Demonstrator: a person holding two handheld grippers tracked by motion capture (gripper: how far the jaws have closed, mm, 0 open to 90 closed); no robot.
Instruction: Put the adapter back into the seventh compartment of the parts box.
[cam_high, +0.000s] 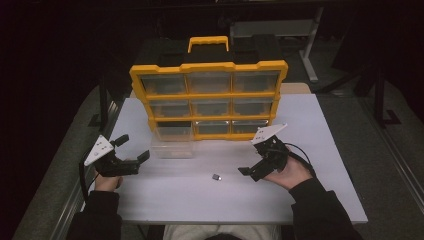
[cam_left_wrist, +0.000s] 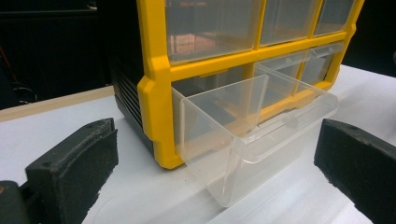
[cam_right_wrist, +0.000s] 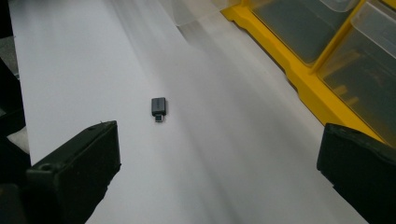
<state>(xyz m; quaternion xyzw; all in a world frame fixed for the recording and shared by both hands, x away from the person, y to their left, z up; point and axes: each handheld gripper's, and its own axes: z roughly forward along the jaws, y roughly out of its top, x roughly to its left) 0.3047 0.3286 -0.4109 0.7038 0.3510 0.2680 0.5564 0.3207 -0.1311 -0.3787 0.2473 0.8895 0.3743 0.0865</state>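
Table (cam_high: 310, 150) white, bearing yellow organizer (cam_high: 209, 100) upright at its far middle, handle up, three rows of clear drawers. Bottom-left drawer (cam_high: 173, 141) pulled out toward the near edge, long axis running front to back. Left gripper (cam_high: 134, 150) at near left, jaws spread wide, aimed at that drawer yet apart from it. Right gripper (cam_high: 248, 171) at near right, jaws likewise released, clasping nothing. Small dark adapter (cam_high: 216, 176) flat on bare tabletop between both grippers, just left of the right one; in right gripper view (cam_right_wrist: 159, 108), long axis toward the jaws, plug end nearest them.

Dim, dark surroundings; the white table (cam_high: 310, 150) glows softly, with streaky blur close up.
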